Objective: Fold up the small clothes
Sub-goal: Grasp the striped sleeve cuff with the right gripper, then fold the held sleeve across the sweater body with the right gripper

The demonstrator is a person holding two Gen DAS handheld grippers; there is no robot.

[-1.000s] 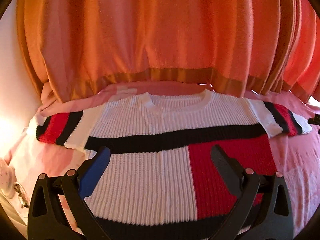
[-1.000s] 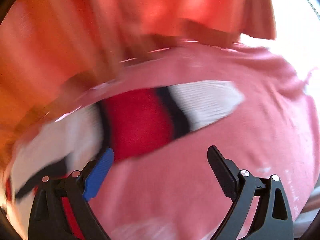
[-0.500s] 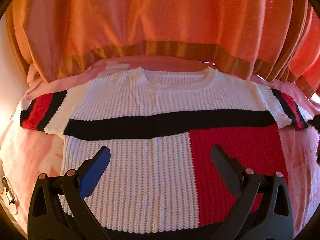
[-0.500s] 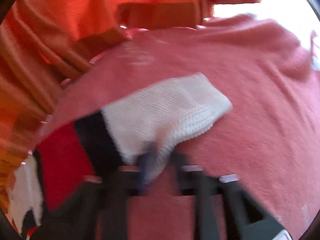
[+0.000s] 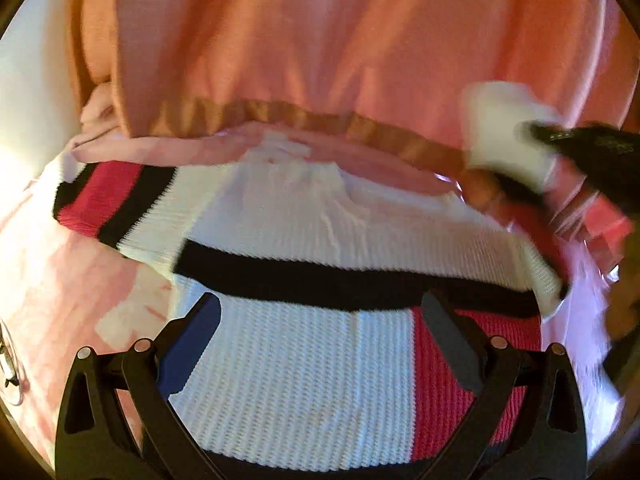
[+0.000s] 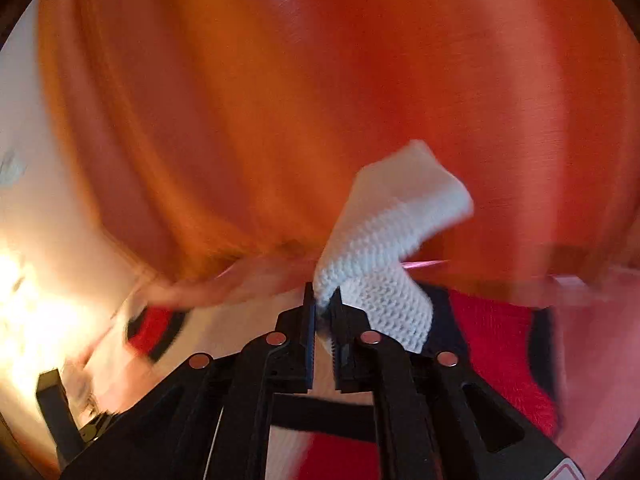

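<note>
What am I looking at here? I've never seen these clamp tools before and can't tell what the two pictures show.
There is no robot: a person holds one two-finger clamp in each hand, with a wide-angle camera on each looking along its fingers.

The left-hand picture shows the left gripper wide open and empty above a knitted sweater, white with black and red blocks, lying on a pink cover below an orange curtain.

The right-hand picture shows the right gripper with the sweater's white sleeve cuff pinched between its jaws and lifted off the cover, though those jaws are easing open. The left picture also shows that cuff, raised at its right edge.
</note>
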